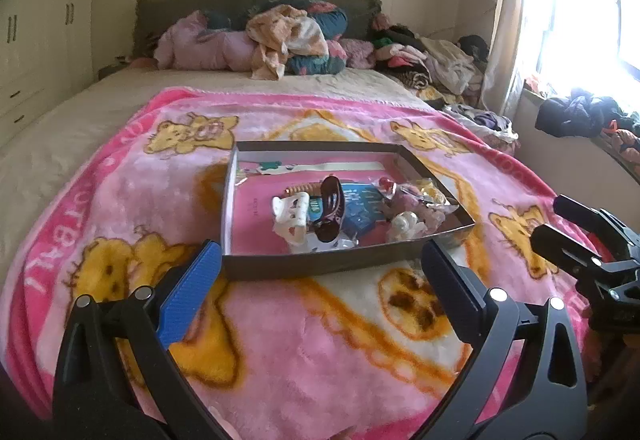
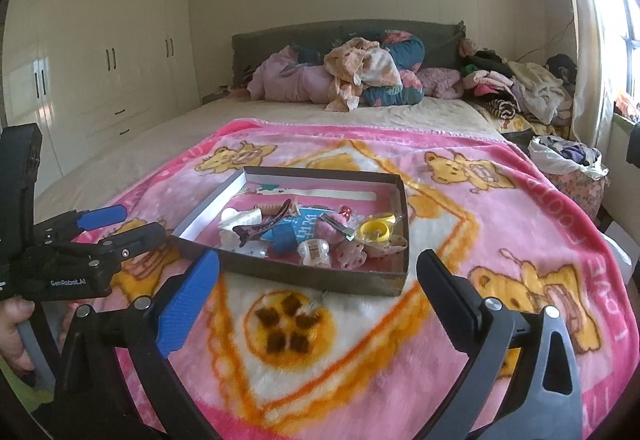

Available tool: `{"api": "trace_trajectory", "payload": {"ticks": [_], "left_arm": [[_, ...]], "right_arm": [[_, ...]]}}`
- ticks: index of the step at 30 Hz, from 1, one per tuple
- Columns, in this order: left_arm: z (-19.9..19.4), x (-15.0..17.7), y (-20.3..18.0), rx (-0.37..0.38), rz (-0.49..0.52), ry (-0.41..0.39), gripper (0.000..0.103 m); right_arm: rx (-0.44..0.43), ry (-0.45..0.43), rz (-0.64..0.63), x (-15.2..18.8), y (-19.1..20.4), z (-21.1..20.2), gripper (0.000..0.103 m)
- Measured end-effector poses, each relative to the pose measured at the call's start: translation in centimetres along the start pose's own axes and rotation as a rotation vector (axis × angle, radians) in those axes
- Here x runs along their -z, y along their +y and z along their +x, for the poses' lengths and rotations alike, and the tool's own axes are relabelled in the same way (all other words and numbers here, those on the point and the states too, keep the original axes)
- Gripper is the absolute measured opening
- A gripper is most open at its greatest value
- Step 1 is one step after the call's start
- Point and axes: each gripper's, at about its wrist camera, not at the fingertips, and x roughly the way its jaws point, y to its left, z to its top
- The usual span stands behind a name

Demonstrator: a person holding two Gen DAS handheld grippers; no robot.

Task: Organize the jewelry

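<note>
Both tongs hover spread wide and grasp nothing, just short of a shallow cardboard box on a bed. Left tongs (image 1: pixel 320 268) frame the near wall of the box (image 1: pixel 320 267) from slightly above; right tongs (image 2: pixel 318 280) frame the same box (image 2: pixel 312 277) from its right, near corner. Bare blanket lies between each pair of fingers and the box's near wall, and more bare blanket rings the box on every side.

Inside the box, toward its near and right part, small pieces sit bunched together: a dark maroon hair claw (image 1: pixel 329 209), a white clip (image 1: pixel 291 215), a blue card (image 1: pixel 362 208), a clear bead-like piece (image 2: pixel 315 252), a yellow ring (image 2: pixel 375 231) and pink trinkets (image 1: pixel 412 206). The box's far-left floor shows bare pink lining.

Under the box lies a fluffy pink blanket (image 2: pixel 460 208) printed with yellow bears and an orange paw print, which covers the near half of a cream bedspread. Beyond the box, bundled bedding and clothes (image 2: pixel 360 76) are piled against a dark headboard. Left of the box stand cream wardrobe doors (image 2: pixel 108 52) with drawers; right of it a bright window (image 1: pixel 580 0) with a curtain.

Only the right wrist view shows the person's hand (image 2: pixel 16 336) gripping the left tool's handle, and a bag of clothes (image 2: pixel 568 168) beyond the bed's right edge. Only the left wrist view shows dark clothing (image 1: pixel 576 116) heaped on the windowsill.
</note>
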Motion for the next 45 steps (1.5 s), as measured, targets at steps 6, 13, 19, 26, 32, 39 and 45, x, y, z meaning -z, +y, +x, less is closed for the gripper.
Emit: {"api": "trace_trajectory", "payload": {"ticks": [6, 13, 19, 26, 32, 39, 45], "left_arm": [[-1.1, 1.0, 0.5, -0.016, -0.011, -0.04, 0.091], [-2.2, 2.4, 0.5, -0.032, -0.006, -0.088, 0.091], [-2.9, 3.4, 0.0, -0.047, 0.003, -0.126, 0.091], [-3.3, 4.3, -0.3, -0.039, 0.002, -0.147, 0.091], [-3.1, 4.4, -0.4, -0.042, 0.0, -0.142, 0.091], [-3.1, 4.4, -0.4, -0.042, 0.001, -0.142, 0.092], [-3.1, 4.4, -0.4, -0.039, 0.0, -0.142, 0.092]], "right_arm": [[0.043, -0.063, -0.02, 1.5, 0.5, -1.4, 0.097], [0.073, -0.133, -0.04, 3.4, 1.0, -2.4, 0.097], [0.08, -0.179, -0.024, 4.5, 0.9, -3.1, 0.097], [0.078, -0.178, 0.014, 5.5, 0.5, -3.0, 0.097], [0.083, -0.181, 0.016, 5.7, 0.4, -3.0, 0.097], [0.085, -0.174, 0.02, 5.9, 0.3, -3.0, 0.097], [0.087, -0.177, 0.021, 5.9, 0.2, -3.0, 0.097]]}}
